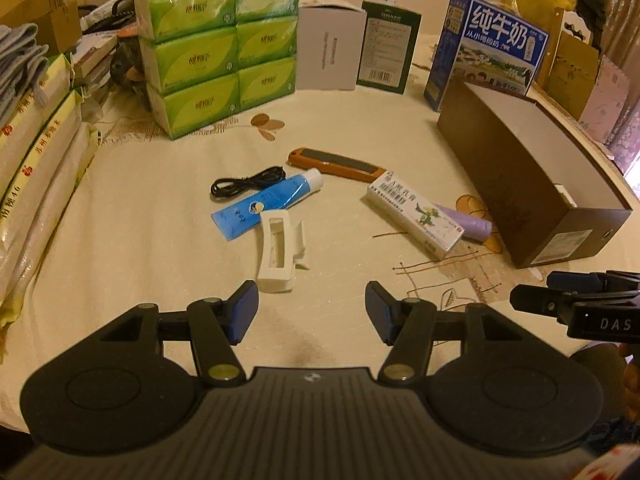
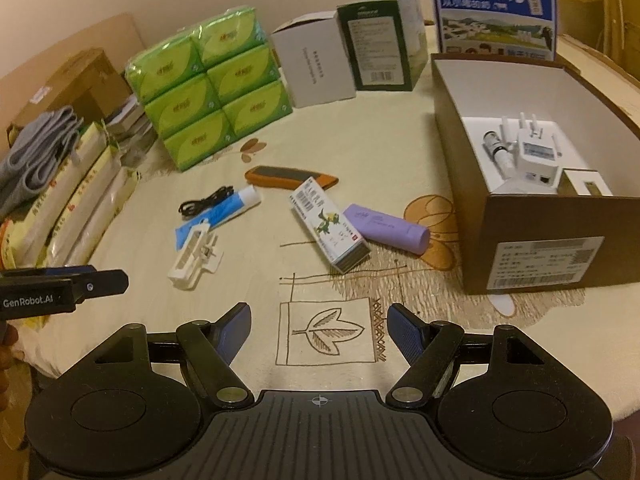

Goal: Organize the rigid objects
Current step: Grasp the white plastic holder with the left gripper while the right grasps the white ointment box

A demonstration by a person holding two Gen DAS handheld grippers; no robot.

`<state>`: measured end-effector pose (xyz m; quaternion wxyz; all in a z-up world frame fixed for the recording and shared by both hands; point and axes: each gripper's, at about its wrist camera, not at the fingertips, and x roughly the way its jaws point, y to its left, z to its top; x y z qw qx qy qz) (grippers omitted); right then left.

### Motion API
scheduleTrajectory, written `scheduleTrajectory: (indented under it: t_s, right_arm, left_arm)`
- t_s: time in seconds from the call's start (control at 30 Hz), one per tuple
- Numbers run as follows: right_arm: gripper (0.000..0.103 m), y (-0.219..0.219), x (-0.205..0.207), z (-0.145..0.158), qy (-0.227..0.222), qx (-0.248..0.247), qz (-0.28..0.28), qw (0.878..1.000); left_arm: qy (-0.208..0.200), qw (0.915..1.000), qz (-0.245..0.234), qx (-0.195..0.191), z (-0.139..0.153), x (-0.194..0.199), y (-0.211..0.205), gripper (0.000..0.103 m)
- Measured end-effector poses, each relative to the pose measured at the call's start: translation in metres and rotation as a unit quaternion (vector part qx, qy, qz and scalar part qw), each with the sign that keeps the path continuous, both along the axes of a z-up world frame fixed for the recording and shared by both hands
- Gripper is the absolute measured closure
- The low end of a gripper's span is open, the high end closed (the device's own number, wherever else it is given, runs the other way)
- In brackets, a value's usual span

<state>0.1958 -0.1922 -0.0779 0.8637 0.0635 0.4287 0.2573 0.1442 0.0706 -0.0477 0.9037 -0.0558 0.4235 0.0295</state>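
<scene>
Both sets of fingers released and empty: left gripper (image 1: pixel 312 312) hovers over the bench (image 1: pixel 160 280) with the white plastic holder (image 1: pixel 280 246) just ahead of its tips and slightly left of centre. Holder's long axis runs roughly away from the gripper, so the fingers would straddle its short width as is. Right gripper (image 2: pixel 319 334) sits nearer the brown box (image 2: pixel 520 248) and medicine carton (image 2: pixel 328 228), so my call: left takes the holder.
</scene>
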Motion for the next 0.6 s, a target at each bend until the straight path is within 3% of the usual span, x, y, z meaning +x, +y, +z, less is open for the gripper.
scheduleTrajectory:
  t_s: [0.6]
  right_arm:
    - [0.031,0.036,0.065,-0.032,-0.017,-0.025,0.027,0.999]
  left_arm:
    - [0.028,0.9995,0.011,0.011,-0.05,0.074,0.016,0.048]
